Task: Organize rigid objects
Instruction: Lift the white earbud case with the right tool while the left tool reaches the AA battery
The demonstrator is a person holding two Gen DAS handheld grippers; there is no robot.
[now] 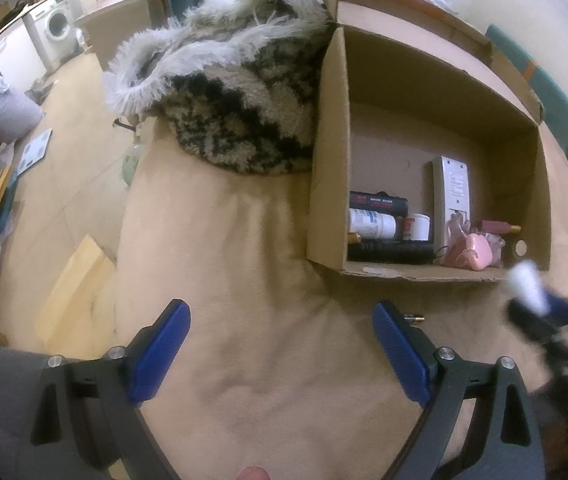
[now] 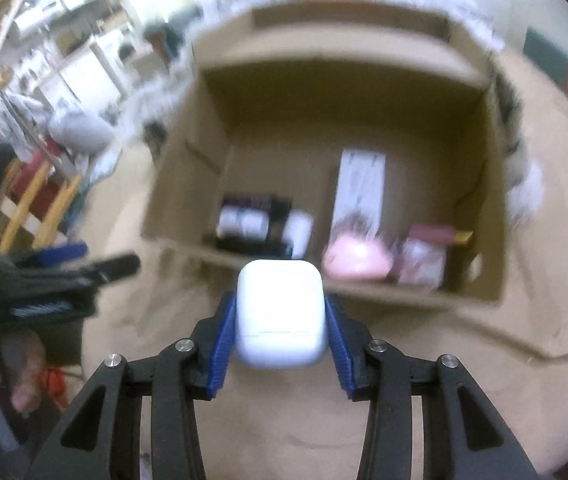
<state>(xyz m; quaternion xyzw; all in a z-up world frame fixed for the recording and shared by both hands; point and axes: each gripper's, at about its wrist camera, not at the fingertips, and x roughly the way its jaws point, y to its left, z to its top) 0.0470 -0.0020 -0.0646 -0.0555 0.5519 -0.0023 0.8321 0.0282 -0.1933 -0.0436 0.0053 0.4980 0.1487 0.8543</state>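
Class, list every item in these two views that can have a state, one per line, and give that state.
Brown cardboard box: open, flaps up, partly filled.
Small white rounded plastic case: lid closed, gripped by right tongs.
Left tongs: open, empty.
White-and-blue cylindrical bottle: lying on its side in box.

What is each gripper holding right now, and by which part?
The right gripper is shut on the white earbud case, its pads on the case's two sides. The left gripper is open and holds nothing.

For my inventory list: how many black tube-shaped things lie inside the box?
2: one black tube behind the white bottle, one black torch along the near wall. Others may be hidden.
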